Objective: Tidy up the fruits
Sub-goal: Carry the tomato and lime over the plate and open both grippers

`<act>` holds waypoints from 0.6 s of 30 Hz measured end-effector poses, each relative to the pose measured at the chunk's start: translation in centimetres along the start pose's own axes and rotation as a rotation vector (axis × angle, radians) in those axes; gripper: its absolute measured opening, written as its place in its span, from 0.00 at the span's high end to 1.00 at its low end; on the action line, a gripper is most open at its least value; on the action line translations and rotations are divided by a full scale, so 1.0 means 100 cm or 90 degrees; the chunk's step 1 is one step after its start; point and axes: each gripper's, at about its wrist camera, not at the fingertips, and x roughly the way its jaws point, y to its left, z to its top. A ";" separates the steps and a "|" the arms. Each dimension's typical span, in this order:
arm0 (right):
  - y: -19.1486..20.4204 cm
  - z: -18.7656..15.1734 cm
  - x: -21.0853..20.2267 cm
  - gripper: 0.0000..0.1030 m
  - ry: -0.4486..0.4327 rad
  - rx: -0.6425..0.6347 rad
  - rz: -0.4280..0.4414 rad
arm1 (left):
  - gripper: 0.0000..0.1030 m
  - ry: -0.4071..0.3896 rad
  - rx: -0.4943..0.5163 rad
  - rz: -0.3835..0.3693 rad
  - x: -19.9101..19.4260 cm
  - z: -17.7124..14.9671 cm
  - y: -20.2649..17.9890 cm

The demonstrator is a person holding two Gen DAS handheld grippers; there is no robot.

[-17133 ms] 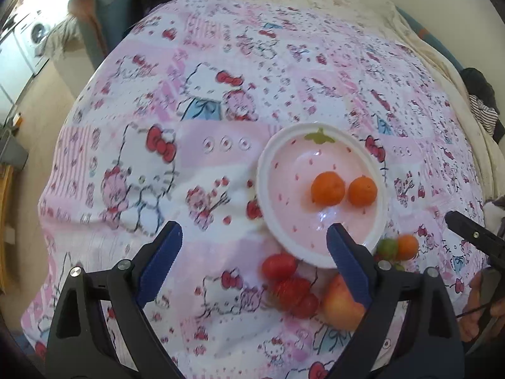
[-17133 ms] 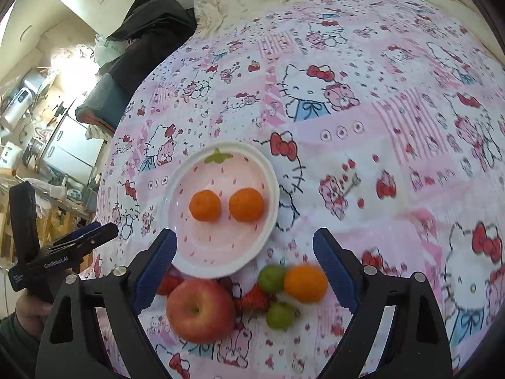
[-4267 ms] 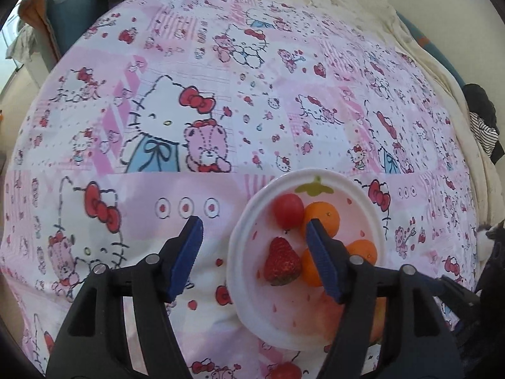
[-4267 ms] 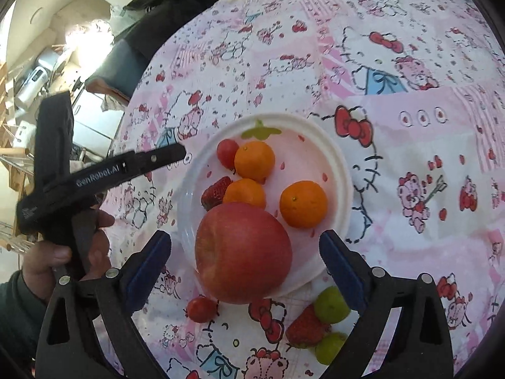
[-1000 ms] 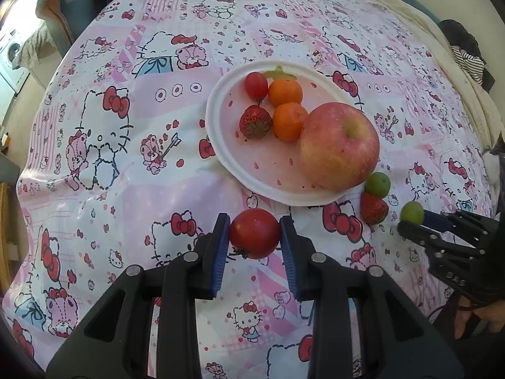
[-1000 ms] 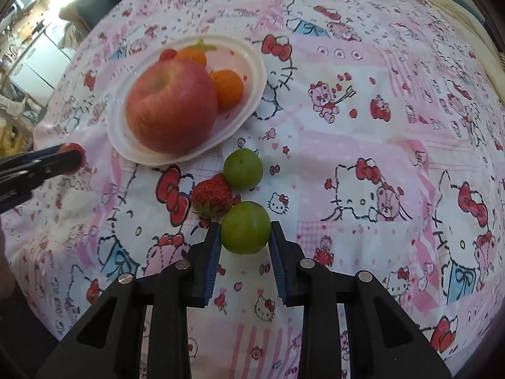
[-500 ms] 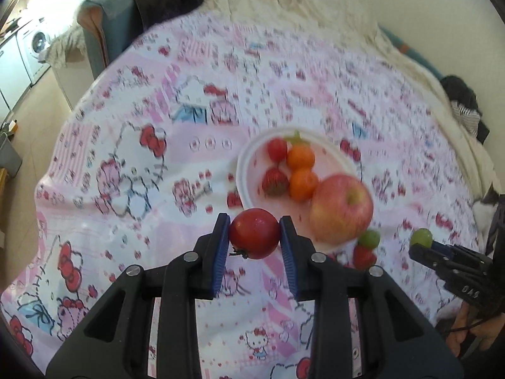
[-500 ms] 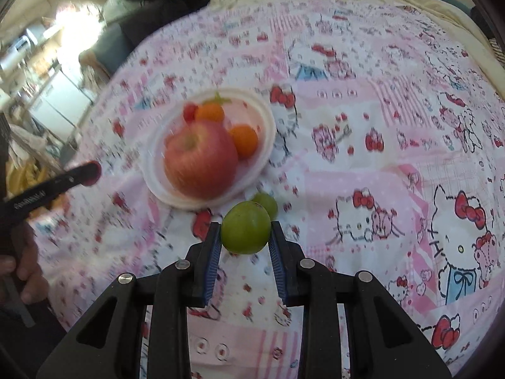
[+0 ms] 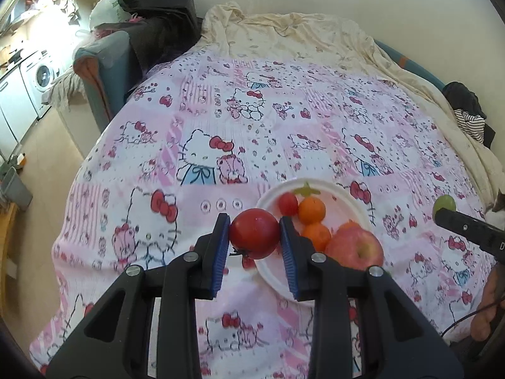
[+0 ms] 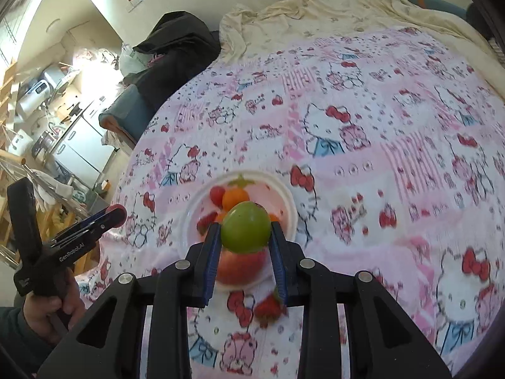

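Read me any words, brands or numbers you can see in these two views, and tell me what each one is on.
"GenRobot.AI": white letters along the side of the left gripper, seen in the right wrist view.
A white mark on the right gripper body at the left wrist view's right edge: cut off, unreadable.
A white mark on the left gripper's handle end, right wrist view: too small to read.
The bedsheet shows only cartoon pictures, no legible words.

We see a bed (image 9: 221, 110) spread with a pink cartoon-cat cover (image 9: 132, 221), reaching out ahead of both grippers. A white plate (image 9: 356, 202) rests on it just beyond the left gripper's fingertips. A strawberry (image 10: 267, 310) lies on the cover beneath the right gripper's fingers. A cream blanket (image 9: 300, 38) is bunched at the far end.
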 end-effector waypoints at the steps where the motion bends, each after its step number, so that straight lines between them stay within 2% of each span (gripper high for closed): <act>1: 0.001 0.006 0.005 0.69 0.002 -0.007 0.000 | 0.73 0.003 0.000 0.001 0.004 0.002 0.000; 6: -0.004 0.022 0.035 0.69 0.026 -0.026 -0.007 | 0.73 0.038 0.018 0.007 0.039 0.011 -0.004; 13: -0.024 0.034 0.078 0.69 0.084 0.024 0.028 | 0.73 0.108 0.011 -0.009 0.089 0.018 -0.008; 18: -0.038 0.036 0.111 0.69 0.130 0.044 0.019 | 0.73 0.135 0.017 -0.013 0.114 0.021 -0.012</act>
